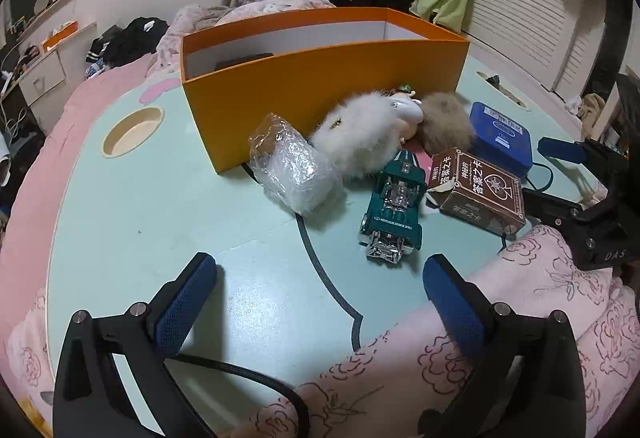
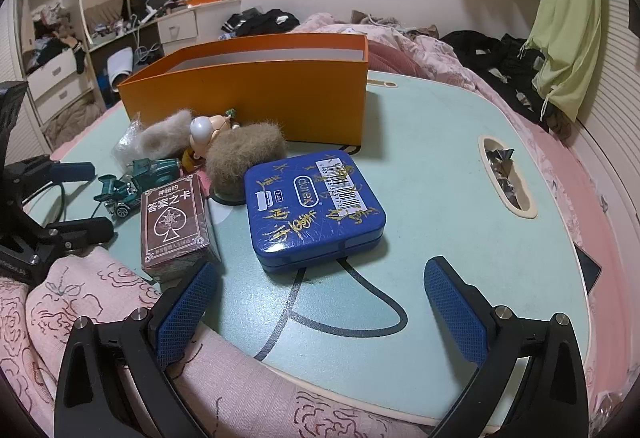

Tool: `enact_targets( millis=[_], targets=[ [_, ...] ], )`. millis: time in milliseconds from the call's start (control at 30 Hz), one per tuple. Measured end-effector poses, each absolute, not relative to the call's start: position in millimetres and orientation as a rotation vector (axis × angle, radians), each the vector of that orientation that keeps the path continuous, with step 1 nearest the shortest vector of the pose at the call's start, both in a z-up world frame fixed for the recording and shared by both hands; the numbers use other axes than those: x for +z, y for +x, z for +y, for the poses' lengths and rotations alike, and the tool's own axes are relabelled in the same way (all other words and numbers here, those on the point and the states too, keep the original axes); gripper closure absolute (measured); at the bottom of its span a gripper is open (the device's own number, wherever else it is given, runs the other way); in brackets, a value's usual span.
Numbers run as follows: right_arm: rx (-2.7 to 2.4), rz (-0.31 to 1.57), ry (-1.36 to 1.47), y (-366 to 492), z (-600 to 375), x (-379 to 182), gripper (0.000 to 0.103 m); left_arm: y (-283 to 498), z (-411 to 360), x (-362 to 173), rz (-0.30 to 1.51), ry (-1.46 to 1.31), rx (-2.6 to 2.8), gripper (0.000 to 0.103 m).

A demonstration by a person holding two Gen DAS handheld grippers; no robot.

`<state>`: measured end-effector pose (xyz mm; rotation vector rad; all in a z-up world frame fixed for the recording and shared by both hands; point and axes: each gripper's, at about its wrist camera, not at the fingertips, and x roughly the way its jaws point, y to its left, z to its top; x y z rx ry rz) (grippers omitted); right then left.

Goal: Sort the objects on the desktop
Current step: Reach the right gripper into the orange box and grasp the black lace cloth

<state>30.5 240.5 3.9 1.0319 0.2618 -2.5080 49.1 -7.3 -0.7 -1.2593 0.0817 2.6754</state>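
Desktop objects crowd beside the orange box (image 1: 320,77) for sorting, so both my fingers, left (image 1: 320,278) and right (image 2: 320,282), gape wide, empty.

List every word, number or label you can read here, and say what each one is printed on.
"durex" and "3.00": lid of the blue tin.
Barcode sticker on that lid: digits too blurred to read; the gold handwriting is illegible.
"神秘的" and "答案之卡": top of the brown card box.
Small print along that box's lower edge: too small to read.
"DAS": black body of the right gripper.
Lettering on the green toy car: too blurred to read.
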Motion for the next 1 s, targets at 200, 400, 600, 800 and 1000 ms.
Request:
enact_targets(
  millis=[200,400,600,800,1000],
  targets=[
    [-2.508,0.262,1.032,30.5,240.7,3.8,0.0,49.5,-6.3,0.7,0.079,-1.254,2.678,0.0],
    [-2.508,0.261,1.031,30.7,240.9,3.6,0.0,52.7,-7.0,1.3,0.074,-1.246,2.679,0.0],
    [-2.507,0.262,1.031,31.2,240.4,3.4,0.0,53.0,-6.6,1.5,0.074,-1.246,2.679,0.0],
    [-2.507,0.262,1.031,31.3,240.6,3.4,0.0,52.9,-6.5,1.8,0.073,-1.246,2.679,0.0],
    [-2.507,0.262,1.031,31.4,240.6,3.3,0.0,52.8,-6.4,2.0,0.073,-1.246,2.679,0.0]
  ],
)
